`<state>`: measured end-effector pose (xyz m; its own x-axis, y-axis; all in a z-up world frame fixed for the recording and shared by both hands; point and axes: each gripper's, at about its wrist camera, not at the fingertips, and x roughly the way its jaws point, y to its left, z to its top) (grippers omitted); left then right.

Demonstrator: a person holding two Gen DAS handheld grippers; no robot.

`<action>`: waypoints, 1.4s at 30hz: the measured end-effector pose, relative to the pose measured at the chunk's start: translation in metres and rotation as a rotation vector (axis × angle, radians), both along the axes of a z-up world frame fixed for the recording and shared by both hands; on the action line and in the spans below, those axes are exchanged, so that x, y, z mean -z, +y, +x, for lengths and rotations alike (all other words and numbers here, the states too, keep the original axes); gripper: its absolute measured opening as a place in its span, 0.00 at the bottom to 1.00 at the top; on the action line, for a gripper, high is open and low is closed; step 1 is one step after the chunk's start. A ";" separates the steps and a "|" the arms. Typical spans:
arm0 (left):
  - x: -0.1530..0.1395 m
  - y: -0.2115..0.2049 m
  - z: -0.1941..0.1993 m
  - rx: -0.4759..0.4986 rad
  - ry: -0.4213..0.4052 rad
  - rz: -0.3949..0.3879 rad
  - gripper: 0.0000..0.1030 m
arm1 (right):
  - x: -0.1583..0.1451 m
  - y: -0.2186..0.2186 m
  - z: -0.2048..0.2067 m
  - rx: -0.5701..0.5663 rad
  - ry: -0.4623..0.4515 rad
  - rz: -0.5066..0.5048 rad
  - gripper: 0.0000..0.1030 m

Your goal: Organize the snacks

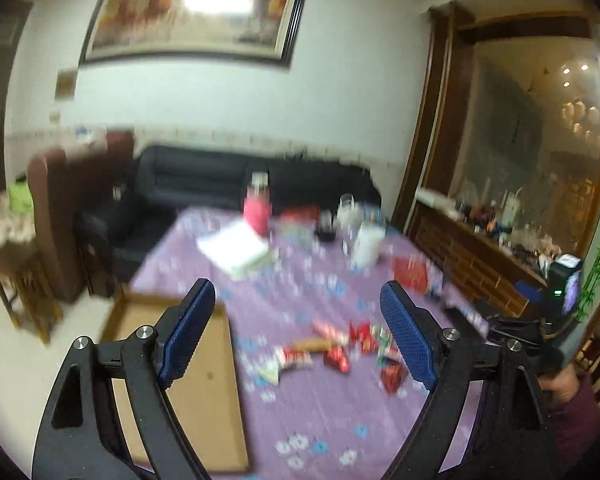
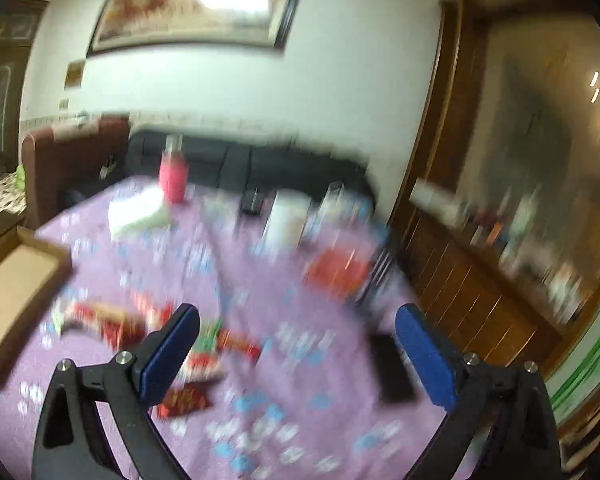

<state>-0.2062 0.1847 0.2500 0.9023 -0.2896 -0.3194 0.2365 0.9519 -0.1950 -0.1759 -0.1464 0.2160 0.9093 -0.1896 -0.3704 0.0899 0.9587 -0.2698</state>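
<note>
Purple-clothed tabletop (image 1: pixel 320 412) carries scattered snack packets (image 1: pixel 336 350) beside my cardboard box (image 1: pixel 204 384); left tool (image 1: pixel 298 334) and right tool (image 2: pixel 298 354) both hover spread, holding nothing.

A bare strip of purple tablecloth (image 1: pixel 300 292) is being left open between the snack packets (image 1: pixel 336 350) and the far clutter — white pad (image 1: pixel 236 246), pink bottle (image 1: pixel 257 210), white cup (image 1: pixel 368 246). The left edge is being blocked by the cardboard tray (image 1: pixel 204 380); a dark flat object (image 2: pixel 392 368) — possibly a phone — is being seen rightward.

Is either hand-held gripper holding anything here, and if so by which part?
Nothing is held. The left hand-held gripper and right hand-held gripper are both open above the table, with the snack packets lying loose on the purple cloth.
</note>
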 end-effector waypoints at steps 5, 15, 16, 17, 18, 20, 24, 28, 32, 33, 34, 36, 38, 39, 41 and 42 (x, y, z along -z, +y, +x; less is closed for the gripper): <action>-0.023 -0.005 -0.009 0.026 -0.046 -0.004 0.83 | -0.055 0.019 -0.043 0.023 -0.217 -0.153 0.97; -0.011 -0.014 -0.027 0.070 -0.045 -0.073 0.83 | 0.051 -0.070 -0.053 -0.219 0.136 0.960 0.88; -0.009 -0.016 -0.028 0.065 -0.044 -0.071 0.83 | 0.056 -0.073 -0.056 -0.183 0.141 0.899 0.84; -0.007 -0.019 -0.028 0.063 -0.043 -0.069 0.83 | 0.051 -0.074 -0.061 -0.136 0.121 0.782 0.83; -0.006 -0.022 -0.028 0.061 -0.042 -0.068 0.83 | 0.043 -0.072 -0.067 -0.054 0.076 0.601 0.83; -0.003 -0.031 -0.026 0.055 -0.038 -0.067 0.83 | 0.027 -0.082 -0.078 0.096 0.000 0.375 0.83; -0.010 -0.037 -0.023 0.081 -0.014 -0.123 0.83 | -0.043 -0.143 -0.115 0.270 -0.123 0.343 0.80; -0.036 -0.023 -0.039 0.060 -0.080 -0.141 0.83 | -0.116 -0.176 -0.153 0.384 -0.236 0.252 0.78; -0.076 0.015 -0.059 0.040 -0.148 -0.221 0.83 | -0.199 -0.198 -0.195 0.469 -0.369 0.260 0.77; -0.086 0.025 -0.065 0.029 -0.167 -0.230 0.83 | -0.219 -0.202 -0.204 0.494 -0.390 0.253 0.77; -0.099 0.036 -0.072 0.004 -0.197 -0.233 0.83 | -0.245 -0.204 -0.216 0.526 -0.423 0.240 0.77; -0.132 0.061 -0.093 -0.090 -0.279 -0.179 0.83 | -0.287 -0.207 -0.233 0.577 -0.454 0.205 0.77; -0.162 0.083 -0.111 -0.214 -0.343 -0.086 0.83 | -0.324 -0.204 -0.252 0.629 -0.483 0.174 0.78; -0.177 0.094 -0.119 -0.294 -0.372 -0.029 0.83 | -0.344 -0.203 -0.259 0.658 -0.495 0.146 0.78; -0.210 0.123 -0.128 -0.470 -0.393 0.088 0.83 | -0.376 -0.201 -0.264 0.727 -0.489 0.088 0.78; -0.224 0.140 -0.131 -0.570 -0.392 0.134 0.83 | -0.391 -0.201 -0.271 0.754 -0.493 0.074 0.78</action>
<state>-0.3369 0.3251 0.4742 0.9575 0.2820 0.0602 -0.2778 0.9581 -0.0696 -0.4464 -0.3471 0.6072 0.6124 -0.7905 -0.0062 0.7904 0.6121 0.0253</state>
